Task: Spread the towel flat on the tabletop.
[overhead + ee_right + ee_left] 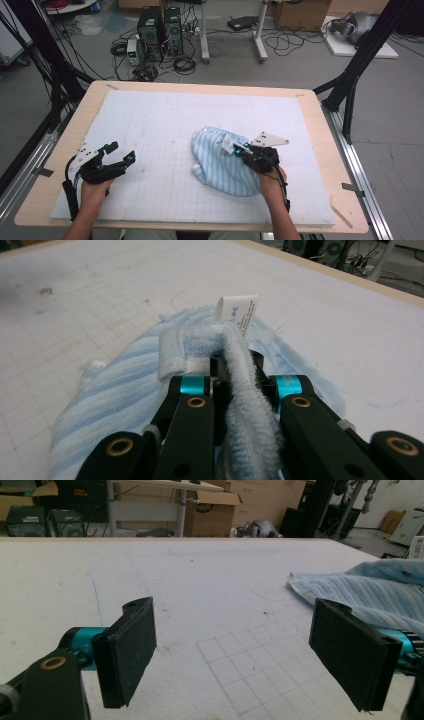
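While the right gripper point(227, 372) pinches a hem of the light-blue striped towel point(220, 160), jaws pressed together on the fabric w/ a ridge of terry running up between them, the step in hand looks like lifting or pulling that edge out to spread or fold the cloth. The towel lies crumpled on the white gridded mat point(150, 115), right of centre, just in front of the right hand point(270, 182). A white care label point(240, 312) sticks up just past the pinched hem.

To do it well, IMO: keep the pinch firm, pull slow and level so the fold doesn't slip out, and draw away from the bunched body so it unrolls rather than drags as a lump. The left gripper point(112, 157) sits well apart at the mat's left, jaws spread wide w/ nothing between; bringing it over to take a second corner would stop the cloth twisting.

Hard to make out: how many layers sit in the pinch, since the right gripper's pads are buried under the fabric. Towel's corners are tucked under the heap, so which edge is held I can't tell. Label print is too small to read. In the left gripper view the towel point(370, 592) is cut off at the right edge.
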Demonstrator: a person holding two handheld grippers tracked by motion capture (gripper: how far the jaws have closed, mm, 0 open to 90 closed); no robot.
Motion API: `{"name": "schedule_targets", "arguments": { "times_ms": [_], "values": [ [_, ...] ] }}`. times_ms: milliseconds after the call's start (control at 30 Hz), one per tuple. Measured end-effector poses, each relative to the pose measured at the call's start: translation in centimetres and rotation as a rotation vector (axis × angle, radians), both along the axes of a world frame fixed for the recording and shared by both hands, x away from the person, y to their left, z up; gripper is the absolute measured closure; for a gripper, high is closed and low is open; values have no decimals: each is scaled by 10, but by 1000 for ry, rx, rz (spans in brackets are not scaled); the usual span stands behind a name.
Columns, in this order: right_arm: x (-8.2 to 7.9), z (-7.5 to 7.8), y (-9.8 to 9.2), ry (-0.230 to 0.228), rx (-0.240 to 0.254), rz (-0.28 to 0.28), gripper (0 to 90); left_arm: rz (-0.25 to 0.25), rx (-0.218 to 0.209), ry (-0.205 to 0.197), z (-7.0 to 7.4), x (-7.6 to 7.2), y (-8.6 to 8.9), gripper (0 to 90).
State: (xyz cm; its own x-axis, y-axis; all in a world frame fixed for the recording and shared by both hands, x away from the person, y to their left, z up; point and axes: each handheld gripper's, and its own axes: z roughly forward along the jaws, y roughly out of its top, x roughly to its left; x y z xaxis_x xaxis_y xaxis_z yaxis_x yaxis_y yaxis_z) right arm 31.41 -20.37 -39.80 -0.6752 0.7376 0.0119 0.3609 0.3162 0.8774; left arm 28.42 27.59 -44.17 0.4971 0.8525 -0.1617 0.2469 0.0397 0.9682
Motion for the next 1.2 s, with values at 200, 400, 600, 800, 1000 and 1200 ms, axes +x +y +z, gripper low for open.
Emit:
{"name": "schedule_targets", "arguments": {
  "times_ms": [200,400,600,800,1000,1200],
  "values": [
    [2,0,-7,-12,-21,-65,832,-14,8,0,2,1,-4,193],
    [18,1,-26,-27,-40,-214,836,-28,7,5,1,1,-8,193],
    [44,4,-39,-10,-84,-326,836,-36,12,6,1,2,-12,193],
    [65,-5,-55,57,-145,-447,815,-46,21,9,1,2,-14,193],
    [59,1,-50,35,-124,-476,403,-48,19,8,0,2,-13,193],
    [57,0,-6,123,-44,-224,251,-56,18,7,0,2,-15,193]
  ]
}}
